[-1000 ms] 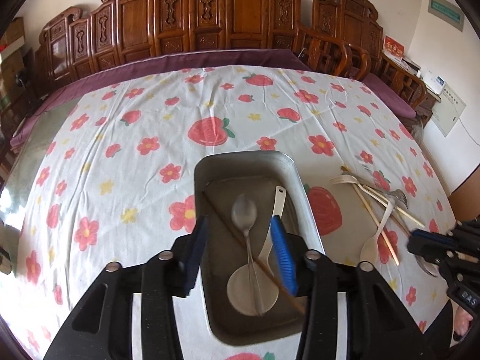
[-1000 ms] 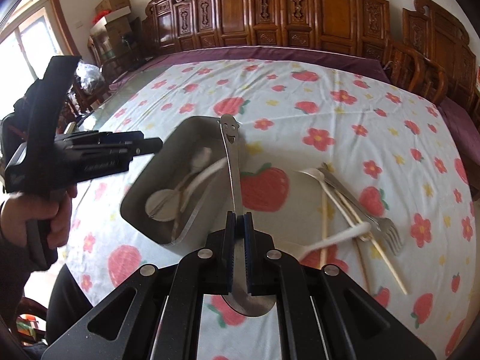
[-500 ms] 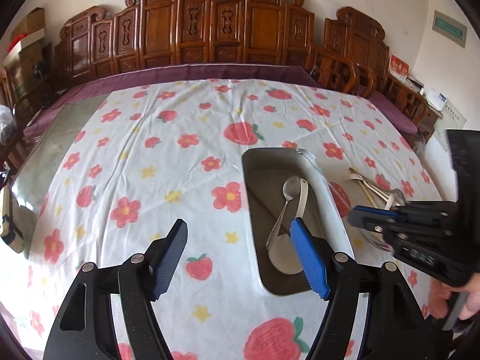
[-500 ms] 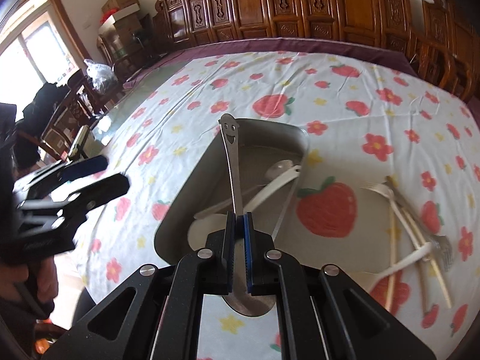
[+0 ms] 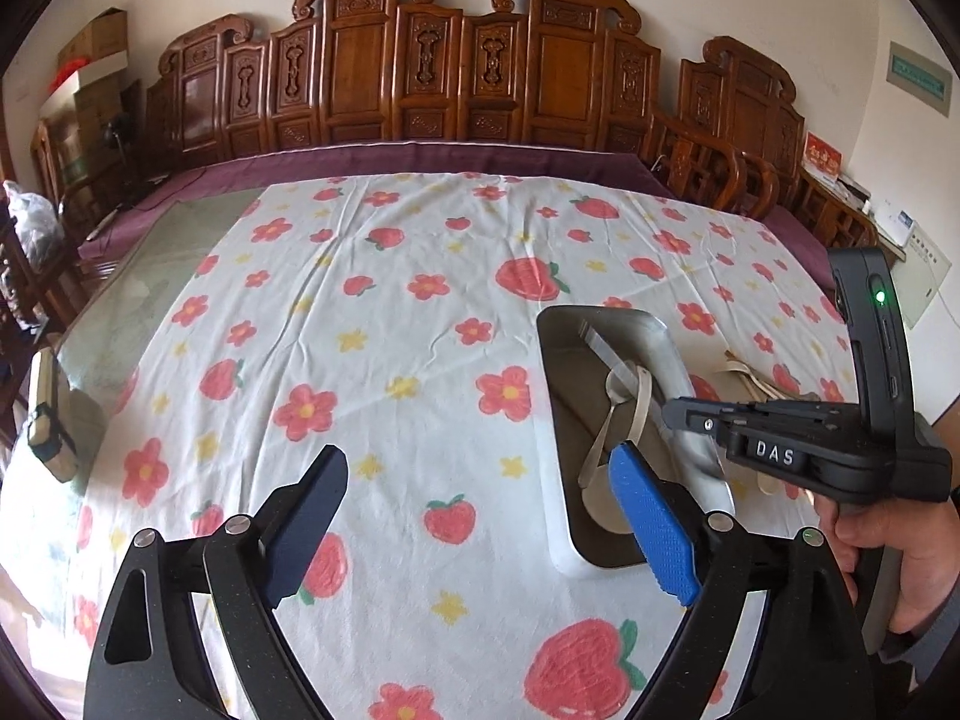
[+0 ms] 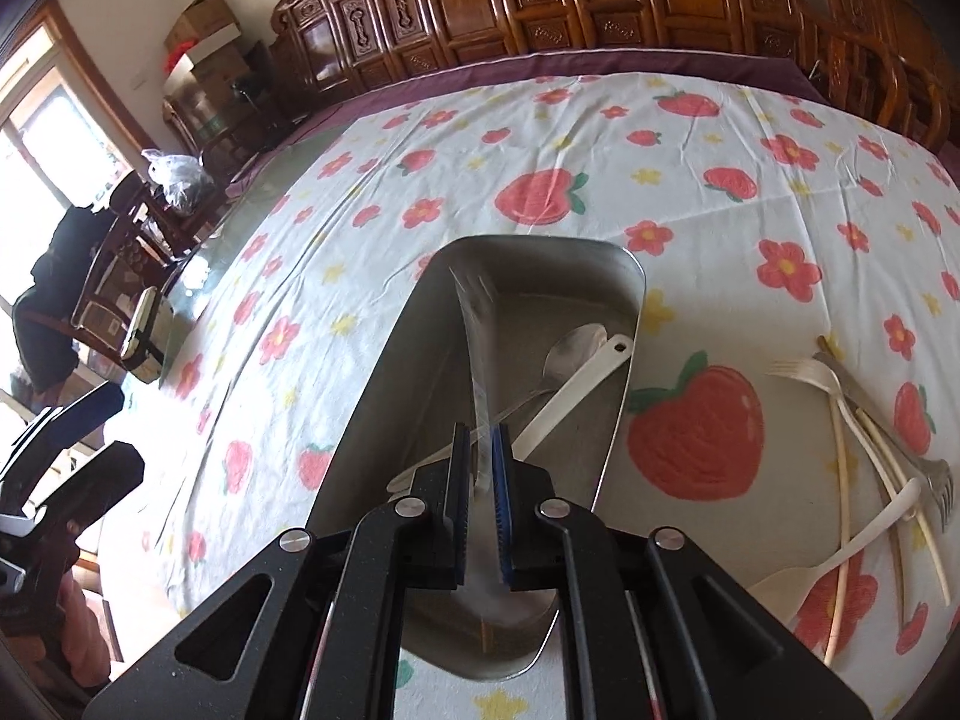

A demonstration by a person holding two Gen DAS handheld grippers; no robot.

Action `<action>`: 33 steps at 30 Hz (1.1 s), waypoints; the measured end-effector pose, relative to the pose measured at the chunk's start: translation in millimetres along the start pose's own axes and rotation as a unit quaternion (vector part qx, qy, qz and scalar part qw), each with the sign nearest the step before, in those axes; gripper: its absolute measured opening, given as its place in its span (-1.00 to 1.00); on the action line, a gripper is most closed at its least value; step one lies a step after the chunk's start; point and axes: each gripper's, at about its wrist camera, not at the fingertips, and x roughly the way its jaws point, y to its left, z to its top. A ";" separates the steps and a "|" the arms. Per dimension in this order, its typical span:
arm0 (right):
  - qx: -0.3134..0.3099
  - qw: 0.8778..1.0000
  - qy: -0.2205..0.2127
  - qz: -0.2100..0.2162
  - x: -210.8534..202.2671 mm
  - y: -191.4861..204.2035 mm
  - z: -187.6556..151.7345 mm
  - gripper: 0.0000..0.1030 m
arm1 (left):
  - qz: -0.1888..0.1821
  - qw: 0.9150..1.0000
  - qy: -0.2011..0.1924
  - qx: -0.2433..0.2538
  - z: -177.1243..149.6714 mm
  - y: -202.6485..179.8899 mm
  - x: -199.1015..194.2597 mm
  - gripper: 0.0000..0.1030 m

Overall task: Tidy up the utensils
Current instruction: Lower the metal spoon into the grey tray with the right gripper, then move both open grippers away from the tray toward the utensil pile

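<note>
A metal tray (image 6: 630, 276) sits on the flowered tablecloth and holds a metal spoon (image 6: 576, 342), a white plastic spoon (image 6: 576, 396) and a chopstick. My right gripper (image 6: 480, 468) hangs over the tray with its jaws slightly parted. A metal spoon with a smiley handle (image 6: 477, 324) shows as a motion blur between them, dropping into the tray. My left gripper (image 5: 480, 516) is wide open and empty, left of the tray (image 5: 672, 336). The right gripper (image 5: 690, 414) shows over the tray in the left wrist view.
Loose utensils (image 6: 870, 438) lie right of the tray: forks, chopsticks, a white plastic spoon. Carved wooden chairs (image 5: 468, 78) line the table's far side. A small object (image 5: 51, 420) lies on the bare glass at the left.
My right gripper moved over the tray and its jaws parted, releasing the smiley spoon, which is now blurred and falling. My left gripper swung left, away from the tray.
</note>
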 end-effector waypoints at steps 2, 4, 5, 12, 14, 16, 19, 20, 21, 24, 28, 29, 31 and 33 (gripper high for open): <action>-0.008 1.000 -0.001 -0.001 -1.4 0.6 -0.1 -0.80 | -0.003 1.000 -0.001 0.001 -1.2 -1.3 -1.1 0.68; -0.016 1.000 -0.005 -0.003 -6.3 0.1 -1.3 -0.80 | -0.003 1.000 -0.002 0.001 -1.8 -3.3 -1.8 0.69; -0.019 1.000 -0.008 -0.004 -9.4 -0.4 -2.1 -0.80 | -0.003 1.000 -0.003 0.001 -2.2 -3.0 -2.1 0.71; -0.039 0.998 -0.049 -0.023 -63.7 -18.7 -29.2 -0.38 | -0.015 1.000 -0.005 0.012 -3.9 -23.6 -4.7 0.73; -0.041 0.997 -0.060 -0.033 -83.9 -29.6 -42.5 -0.25 | -0.022 1.000 -0.004 0.018 -4.7 -33.3 -3.8 0.73; -0.043 0.995 -0.069 -0.049 -102.0 -41.6 -54.9 -0.11 | -0.031 0.999 -0.004 0.023 -5.8 -43.2 -2.9 0.73; -0.038 0.994 -0.075 -0.064 -122.1 -61.2 -70.4 0.07 | -0.048 0.998 -0.003 0.032 -8.2 -61.3 0.3 0.74; -0.034 0.994 -0.076 -0.073 -129.3 -69.8 -76.3 0.13 | -0.055 0.998 0.000 0.039 -9.0 -70.5 2.1 0.74; -0.031 0.993 -0.077 -0.080 -135.4 -77.3 -80.7 0.15 | -0.059 0.997 0.000 0.044 -9.3 -77.0 3.0 0.74; -0.021 0.992 -0.079 -0.098 -150.2 -99.7 -95.6 0.15 | -0.073 0.996 -0.001 0.059 -10.3 -97.1 3.2 0.74; -0.008 0.990 -0.076 -0.114 -156.5 -128.0 -105.8 0.16 | -0.096 0.992 -0.002 0.079 -12.5 -124.8 4.1 0.73; -0.004 0.990 -0.075 -0.116 -156.7 -131.4 -108.2 0.16 | -0.100 0.992 -0.001 0.083 -12.8 -130.2 4.4 0.74; 0.002 0.990 -0.070 -0.120 -155.6 -142.0 -112.5 0.15 | -0.110 0.989 0.001 0.094 -14.4 -141.9 5.9 0.73; 0.003 0.990 -0.064 -0.128 -152.8 -148.3 -116.6 0.15 | -0.124 0.987 0.003 0.107 -16.4 -154.6 7.9 0.73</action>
